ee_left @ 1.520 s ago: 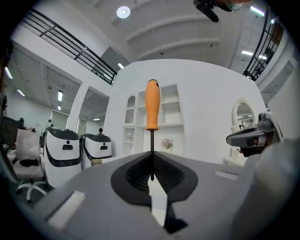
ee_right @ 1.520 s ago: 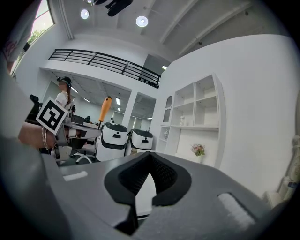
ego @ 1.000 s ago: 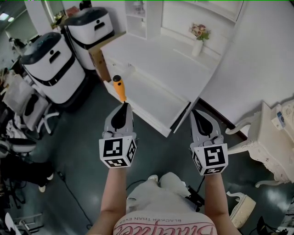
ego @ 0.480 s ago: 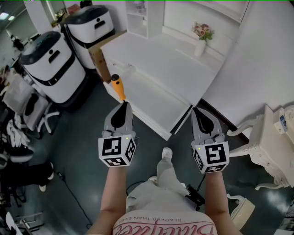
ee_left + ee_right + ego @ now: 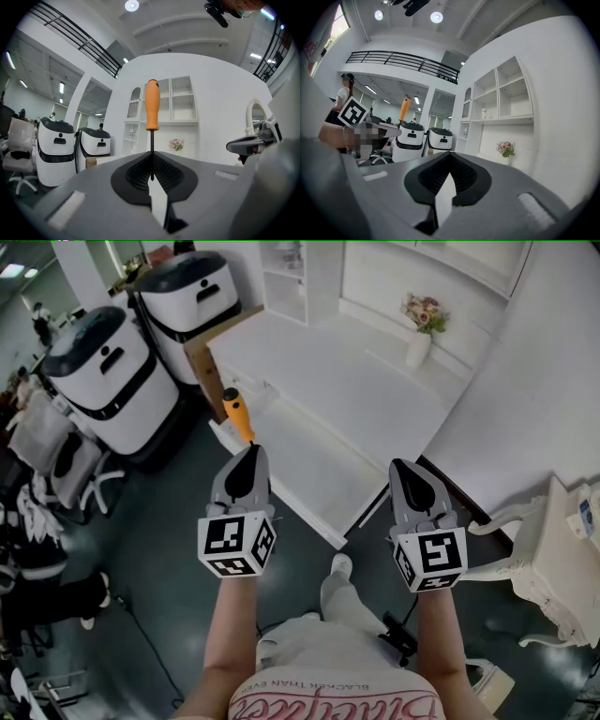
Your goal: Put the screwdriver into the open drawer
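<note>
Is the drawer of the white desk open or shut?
Open: the drawer stands pulled out from the desk, its white inside showing.

Left tool (image 5: 249, 452), right tool (image 5: 402, 466) apparently nearer drawer (image 5: 319, 470).

The screwdriver (image 5: 237, 416) is showing an orange handle and dark shaft. The left claw (image 5: 250, 451) and right claw (image 5: 400, 465) are wearing grey shells, black pads (image 5: 136, 176) and black-and-white square-patterned cubes (image 5: 237, 545). The worktop (image 5: 319, 362) and open drawer (image 5: 319, 463) are gleaming white above a dark greenish floor (image 5: 169, 507).
</note>
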{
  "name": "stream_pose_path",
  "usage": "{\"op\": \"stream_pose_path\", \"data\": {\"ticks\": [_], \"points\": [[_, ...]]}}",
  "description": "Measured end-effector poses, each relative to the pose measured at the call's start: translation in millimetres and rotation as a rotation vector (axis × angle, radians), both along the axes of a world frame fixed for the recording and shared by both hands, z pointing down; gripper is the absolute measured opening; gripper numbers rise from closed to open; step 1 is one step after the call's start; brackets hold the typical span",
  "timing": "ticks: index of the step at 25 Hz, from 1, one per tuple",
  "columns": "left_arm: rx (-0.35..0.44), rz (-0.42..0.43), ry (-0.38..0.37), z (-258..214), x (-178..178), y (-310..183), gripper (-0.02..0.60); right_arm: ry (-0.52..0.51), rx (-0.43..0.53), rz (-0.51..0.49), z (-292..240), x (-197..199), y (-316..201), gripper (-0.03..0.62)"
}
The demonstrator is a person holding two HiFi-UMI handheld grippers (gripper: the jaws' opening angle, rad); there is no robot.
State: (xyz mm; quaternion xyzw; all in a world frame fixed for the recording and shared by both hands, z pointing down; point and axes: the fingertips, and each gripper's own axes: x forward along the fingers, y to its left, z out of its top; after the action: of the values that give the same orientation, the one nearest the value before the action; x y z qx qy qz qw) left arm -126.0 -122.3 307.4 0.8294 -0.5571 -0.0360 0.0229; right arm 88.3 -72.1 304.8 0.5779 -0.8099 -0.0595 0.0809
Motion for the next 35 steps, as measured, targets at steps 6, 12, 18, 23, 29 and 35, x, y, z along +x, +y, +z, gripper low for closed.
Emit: {"op": "stream_pose_path", "data": {"ticks": [6, 12, 18, 23, 29, 35], "points": [[-0.006, -0.029, -0.001, -2.5, 12.1, -44.3, 0.027, -0.004, -0.003, -0.039, -0.7, 11.3, -52.0, 0.002], [-0.005, -0.075, -0.009, -8.3, 21.2, -87.1, 0.027, -0.012, 0.005, -0.078, -10.4, 24.7, -105.5, 0.002], [-0.004, -0.133, -0.022, -10.2, 26.1, -129.1, 0.028, -0.021, -0.010, -0.120, -7.1, 36.1, -151.7, 0.002], [-0.017, -0.168, -0.034, -6.3, 35.7, -150.7, 0.026, -0.038, -0.040, -0.161, 2.1, 42.6, -180.7, 0.002], [-0.057, -0.183, -0.059, 6.3, 44.5, -165.0, 0.028, -0.063, -0.081, -0.189, 16.9, 47.8, -199.0, 0.002], [-0.110, -0.170, -0.079, 28.0, 51.3, -168.0, 0.027, -0.090, -0.139, -0.189, 41.0, 49.5, -201.3, 0.002]]}}
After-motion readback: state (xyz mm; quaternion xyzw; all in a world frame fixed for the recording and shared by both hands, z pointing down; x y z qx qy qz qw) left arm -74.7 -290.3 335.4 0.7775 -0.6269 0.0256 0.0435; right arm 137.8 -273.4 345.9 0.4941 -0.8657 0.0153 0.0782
